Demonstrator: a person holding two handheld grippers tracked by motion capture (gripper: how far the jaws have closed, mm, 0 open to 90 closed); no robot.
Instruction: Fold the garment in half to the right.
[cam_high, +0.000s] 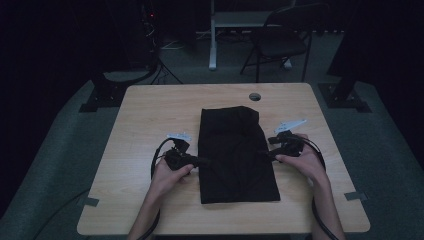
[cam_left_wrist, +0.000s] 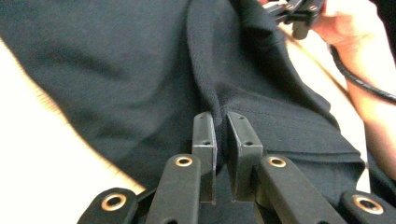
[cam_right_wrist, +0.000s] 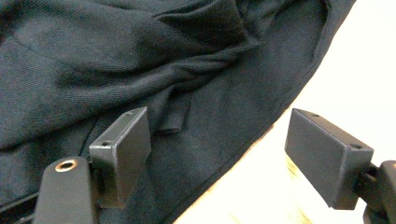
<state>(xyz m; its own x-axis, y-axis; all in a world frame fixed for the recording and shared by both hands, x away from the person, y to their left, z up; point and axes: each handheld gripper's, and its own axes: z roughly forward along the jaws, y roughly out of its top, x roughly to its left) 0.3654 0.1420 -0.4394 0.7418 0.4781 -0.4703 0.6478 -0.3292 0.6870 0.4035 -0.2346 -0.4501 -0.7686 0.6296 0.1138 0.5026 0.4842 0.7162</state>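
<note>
Black cloth (cam_high: 235, 155) folded on surface (cam_high: 150, 110), left gripper (cam_left_wrist: 221, 135) clamped on a fold — right gripper (cam_right_wrist: 217, 154) jaws apart, straddling cloth's edge

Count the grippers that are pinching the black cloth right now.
1. The left gripper is shut on a raised fold of the cloth at its left edge. The right gripper stands open at the cloth's right edge, one jaw over fabric, one over the table.
</note>
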